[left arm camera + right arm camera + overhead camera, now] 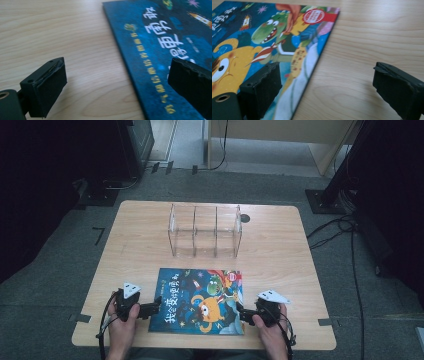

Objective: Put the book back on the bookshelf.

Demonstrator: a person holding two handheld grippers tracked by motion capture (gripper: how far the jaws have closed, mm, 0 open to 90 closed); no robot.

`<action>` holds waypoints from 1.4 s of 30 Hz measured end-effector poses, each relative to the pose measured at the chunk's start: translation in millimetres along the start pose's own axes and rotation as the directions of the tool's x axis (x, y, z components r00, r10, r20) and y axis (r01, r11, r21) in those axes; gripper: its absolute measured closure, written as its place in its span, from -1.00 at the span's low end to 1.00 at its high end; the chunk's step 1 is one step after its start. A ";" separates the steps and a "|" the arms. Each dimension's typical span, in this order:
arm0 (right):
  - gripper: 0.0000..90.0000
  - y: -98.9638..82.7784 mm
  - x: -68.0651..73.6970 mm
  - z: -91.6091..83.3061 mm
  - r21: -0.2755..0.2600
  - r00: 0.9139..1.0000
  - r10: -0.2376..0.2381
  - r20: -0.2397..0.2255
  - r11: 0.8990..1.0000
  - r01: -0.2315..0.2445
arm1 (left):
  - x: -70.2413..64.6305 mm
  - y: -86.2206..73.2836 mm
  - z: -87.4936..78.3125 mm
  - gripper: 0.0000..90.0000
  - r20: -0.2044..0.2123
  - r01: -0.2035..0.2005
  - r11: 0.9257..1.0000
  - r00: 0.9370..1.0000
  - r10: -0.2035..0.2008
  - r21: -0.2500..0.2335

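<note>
A flat picture book with a dark blue cover, cartoon monsters and yellow lettering point(200, 301) lies face up at the six o'clock side of the light wooden table with rounded corners point(140, 245), and both tools close in on it from opposite sides. The left gripper point(156, 306) sits at the book's nine o'clock edge, its jaws spread wide, one over bare wood and the other over the cover, so the spine edge runs between them. The right gripper point(241, 312) sits at the three o'clock edge, likewise gaping and holding nothing, straddling the book's open edge. This looks like the approach before a two-sided pickup: next, each tool would need to drop low enough to get one jaw under the thin cover edge and pinch, which is awkward because the book lies flush on the wood. At twelve o'clock from the book stands a clear acrylic rack with three upright compartments point(205, 231), a likely destination. Around the table lies grey carpet point(60, 270), with black cables point(345, 227) at two o'clock and dark stands beyond.
</note>
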State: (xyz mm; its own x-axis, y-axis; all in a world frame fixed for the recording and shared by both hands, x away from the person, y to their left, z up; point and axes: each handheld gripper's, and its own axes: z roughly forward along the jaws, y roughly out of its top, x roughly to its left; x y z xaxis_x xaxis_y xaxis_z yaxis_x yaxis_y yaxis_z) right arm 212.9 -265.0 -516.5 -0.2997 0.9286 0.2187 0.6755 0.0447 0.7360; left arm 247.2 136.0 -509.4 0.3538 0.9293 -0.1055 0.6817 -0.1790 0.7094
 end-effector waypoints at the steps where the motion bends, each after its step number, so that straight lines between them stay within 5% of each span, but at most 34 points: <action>1: -0.84 -0.1 3.4 2.2 0.004 1.000 -0.004 -0.006 1.000 0.004 | -2.5 -0.1 1.3 -0.95 0.002 -0.006 1.000 1.000 0.006 0.008; 9: -0.83 -0.2 19.7 12.8 0.027 0.998 -0.053 -0.028 0.998 0.054 | -18.0 -1.6 8.1 -0.92 0.049 -0.045 0.998 0.998 0.044 0.037; 17: -0.39 1.2 31.3 18.1 0.005 0.998 -0.064 0.015 0.998 0.064 | -29.3 1.3 11.4 -0.67 0.104 -0.083 0.996 0.991 0.080 0.024; 19: -0.38 2.2 35.0 20.1 0.002 0.998 -0.057 0.033 0.998 0.057 | -34.4 3.4 13.3 -0.66 0.085 -0.094 0.995 0.992 0.091 0.034; 21: -0.25 3.9 34.7 20.6 -0.002 0.998 -0.031 0.051 1.000 0.031 | -33.6 5.7 13.8 -0.62 0.071 -0.072 0.997 0.995 0.069 0.038; 26: -0.08 7.5 29.8 21.5 -0.011 0.998 0.006 0.068 1.000 -0.005 | -24.2 12.9 15.1 -0.14 0.052 0.027 0.999 0.998 -0.028 0.028; 29: 0.00 10.1 27.1 23.2 -0.017 0.997 0.024 0.077 1.000 -0.023 | -15.7 16.7 17.9 0.04 0.083 0.100 0.995 0.991 -0.101 0.021; 33: 0.23 12.1 18.7 24.8 -0.044 0.994 0.083 0.077 0.996 -0.080 | -11.8 16.7 19.3 0.12 0.110 0.128 0.992 0.986 -0.128 0.011; 38: 0.42 11.0 11.2 23.2 -0.063 0.989 0.135 0.056 0.989 -0.131 | 1.0 14.4 17.9 0.13 0.200 0.223 0.975 0.955 -0.221 0.012; 42: 0.47 9.9 11.3 22.4 -0.071 0.988 0.142 0.060 0.988 -0.138 | 4.7 13.4 15.2 0.13 0.231 0.253 0.967 0.941 -0.246 -0.001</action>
State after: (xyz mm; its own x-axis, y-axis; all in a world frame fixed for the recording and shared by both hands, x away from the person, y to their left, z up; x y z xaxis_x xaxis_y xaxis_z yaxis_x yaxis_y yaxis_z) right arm 231.4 -245.7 -521.1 -0.1593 0.9460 0.2823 0.6605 -0.1104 0.7426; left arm 267.7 133.1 -511.0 0.3137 0.8441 -0.4349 0.7481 0.0623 0.6606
